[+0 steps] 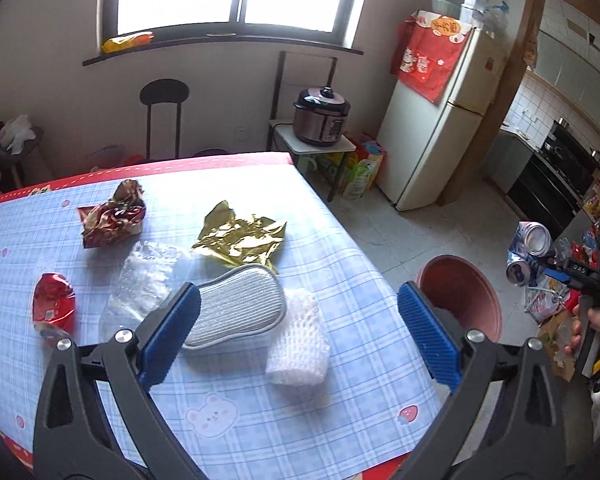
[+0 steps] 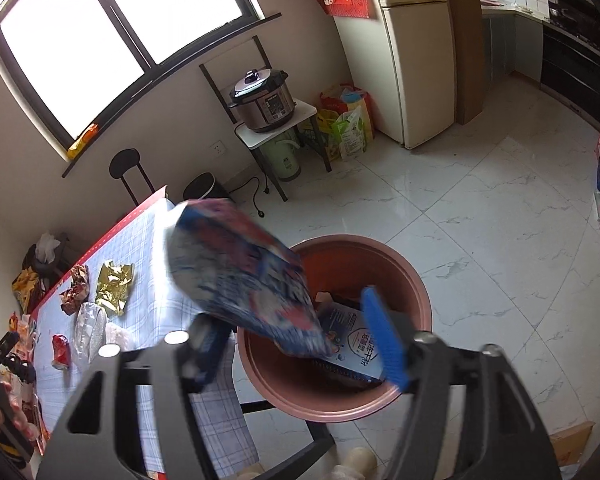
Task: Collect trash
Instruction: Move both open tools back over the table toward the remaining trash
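Our right gripper hangs over the terracotta bin on the floor beside the table, its blue pads spread wide, and a crushed blue can lies blurred between them, seemingly loose and dropping. Its long axis slants from upper left down to lower right, the lower end pointing into the bin's mouth, where a blue-and-white carton already lies. We judge that this piece is as good as binned, so the coming move belongs to the table. There our left gripper hovers with its jaws wide apart and nothing in them. Straight ahead of it, between the pads, lies a grey oval pad, its long axis running lower left to upper right; white foam netting touches its right edge. A gold foil wrapper lies just beyond, a clear plastic wrap to the left. The left hand is plainly the nearer one.
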Tool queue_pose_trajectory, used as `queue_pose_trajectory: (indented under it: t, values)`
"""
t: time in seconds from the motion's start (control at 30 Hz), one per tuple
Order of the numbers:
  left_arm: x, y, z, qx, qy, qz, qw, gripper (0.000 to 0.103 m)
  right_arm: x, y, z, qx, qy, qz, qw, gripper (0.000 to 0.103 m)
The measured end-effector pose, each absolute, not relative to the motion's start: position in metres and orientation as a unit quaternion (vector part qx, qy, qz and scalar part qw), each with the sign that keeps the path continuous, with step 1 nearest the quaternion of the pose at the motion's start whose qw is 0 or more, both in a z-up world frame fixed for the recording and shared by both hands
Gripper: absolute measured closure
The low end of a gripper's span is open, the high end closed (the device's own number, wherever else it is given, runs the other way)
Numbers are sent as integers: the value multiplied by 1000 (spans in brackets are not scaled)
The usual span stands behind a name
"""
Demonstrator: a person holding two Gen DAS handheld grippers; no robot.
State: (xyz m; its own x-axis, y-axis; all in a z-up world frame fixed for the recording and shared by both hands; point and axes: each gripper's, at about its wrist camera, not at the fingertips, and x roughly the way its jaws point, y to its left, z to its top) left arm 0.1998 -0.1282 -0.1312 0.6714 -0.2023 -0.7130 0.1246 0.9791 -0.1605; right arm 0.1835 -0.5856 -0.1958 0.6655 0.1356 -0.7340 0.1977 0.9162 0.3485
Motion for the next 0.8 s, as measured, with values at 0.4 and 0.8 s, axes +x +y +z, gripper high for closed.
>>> queue_pose_trajectory:
  t: [0.4,0.8]
  values:
    - [170,-47,-105,-83,365,-44,926,6,180,-544,-175,208,393,-34,895,10]
    - [141,38,-110,-108,363,37,925,6,155,-502,-147,183,370,-55,909,5]
